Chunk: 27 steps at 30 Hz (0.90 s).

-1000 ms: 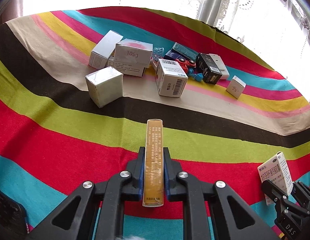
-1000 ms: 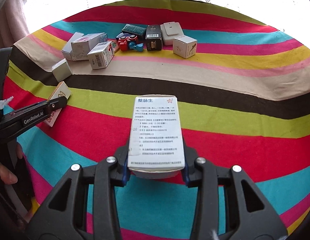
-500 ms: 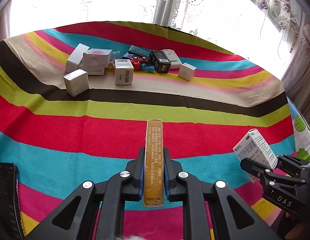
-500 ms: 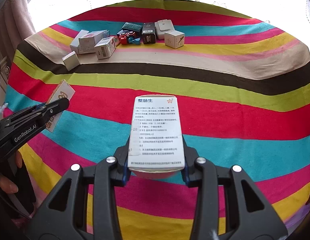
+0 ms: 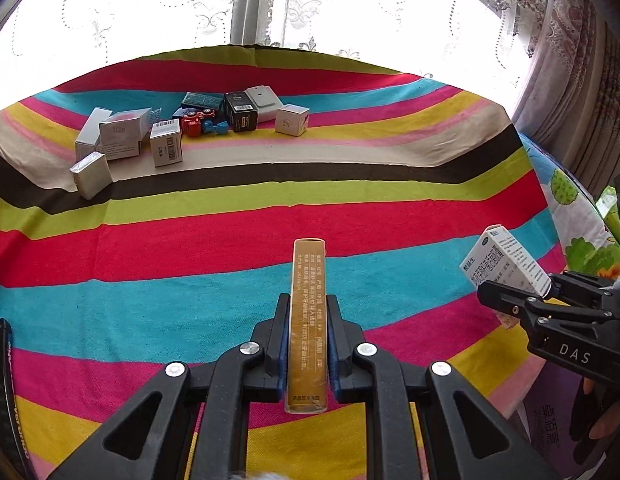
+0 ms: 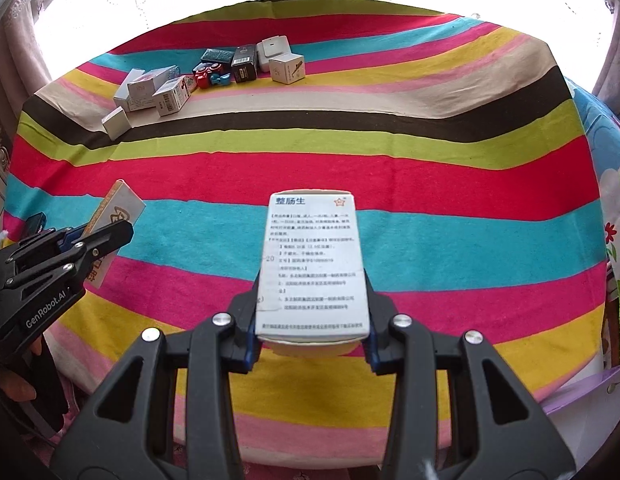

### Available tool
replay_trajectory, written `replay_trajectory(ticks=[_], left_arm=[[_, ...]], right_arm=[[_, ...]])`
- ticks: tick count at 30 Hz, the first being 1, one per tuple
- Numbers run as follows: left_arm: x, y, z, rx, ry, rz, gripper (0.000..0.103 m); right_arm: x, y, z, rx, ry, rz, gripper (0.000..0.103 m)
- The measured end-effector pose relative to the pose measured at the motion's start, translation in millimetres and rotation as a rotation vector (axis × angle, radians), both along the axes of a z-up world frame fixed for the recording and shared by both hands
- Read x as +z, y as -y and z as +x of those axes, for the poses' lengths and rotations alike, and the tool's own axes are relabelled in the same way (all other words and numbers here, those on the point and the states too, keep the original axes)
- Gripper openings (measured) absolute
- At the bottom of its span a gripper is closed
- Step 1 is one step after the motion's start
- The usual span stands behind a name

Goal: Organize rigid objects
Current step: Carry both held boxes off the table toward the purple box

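Striped cloth (image 5: 213, 240) is overlooked while a gold box (image 5: 307, 320) is clamped edge-on, lengthwise, in the left gripper (image 5: 307, 344) and a white box (image 6: 314, 268) flat in the right gripper (image 6: 312, 340), the pile (image 5: 165, 132) lying far ahead.

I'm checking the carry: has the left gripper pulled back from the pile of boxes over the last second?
Yes. The left gripper, shut on the gold box, has backed away from the box pile, which looks smaller and farther up the striped cloth.
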<state>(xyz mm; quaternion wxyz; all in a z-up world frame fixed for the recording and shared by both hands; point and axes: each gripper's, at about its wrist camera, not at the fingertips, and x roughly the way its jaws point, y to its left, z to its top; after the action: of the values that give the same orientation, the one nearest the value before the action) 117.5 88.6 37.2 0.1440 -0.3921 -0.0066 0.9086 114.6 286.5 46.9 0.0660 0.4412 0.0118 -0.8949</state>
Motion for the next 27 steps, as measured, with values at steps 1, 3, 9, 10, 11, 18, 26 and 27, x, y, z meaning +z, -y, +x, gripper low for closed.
replay_trajectory(ticks=[1, 3, 9, 10, 11, 18, 26, 27], left_arm=[[1.0, -3.3, 2.3, -0.007, -0.003, -0.005, 0.016], [3.1, -9.6, 6.1, -0.02, -0.009, -0.016, 0.016], [11.3, -26.4, 16.6, -0.057, -0.031, -0.043, 0.016], [13.1, -28.9, 18.6, -0.063, -0.035, -0.047, 0.016], [15.0, -31.6, 20.8, -0.069, -0.04, -0.05, 0.016], [28.0, -52.9, 34.5, -0.113, -0.072, -0.07, 0.016], [41.2, -76.5, 49.1, -0.182, -0.076, -0.071, 0.016], [42.9, -80.2, 52.0, -0.192, -0.077, -0.071, 0.016]], right_arm=[[1.2, -3.5, 3.2, -0.005, -0.001, -0.001, 0.043], [3.1, -10.8, 9.6, -0.011, -0.005, -0.001, 0.043], [5.9, -35.9, 30.1, -0.046, -0.016, -0.022, 0.043], [6.5, -39.3, 33.5, -0.052, -0.019, -0.025, 0.043], [7.6, -42.6, 37.1, -0.058, -0.022, -0.027, 0.043], [22.8, -65.5, 63.7, -0.082, -0.058, -0.03, 0.043], [38.4, -90.3, 89.7, -0.12, -0.095, -0.034, 0.043], [40.5, -93.7, 93.2, -0.126, -0.099, -0.035, 0.043]])
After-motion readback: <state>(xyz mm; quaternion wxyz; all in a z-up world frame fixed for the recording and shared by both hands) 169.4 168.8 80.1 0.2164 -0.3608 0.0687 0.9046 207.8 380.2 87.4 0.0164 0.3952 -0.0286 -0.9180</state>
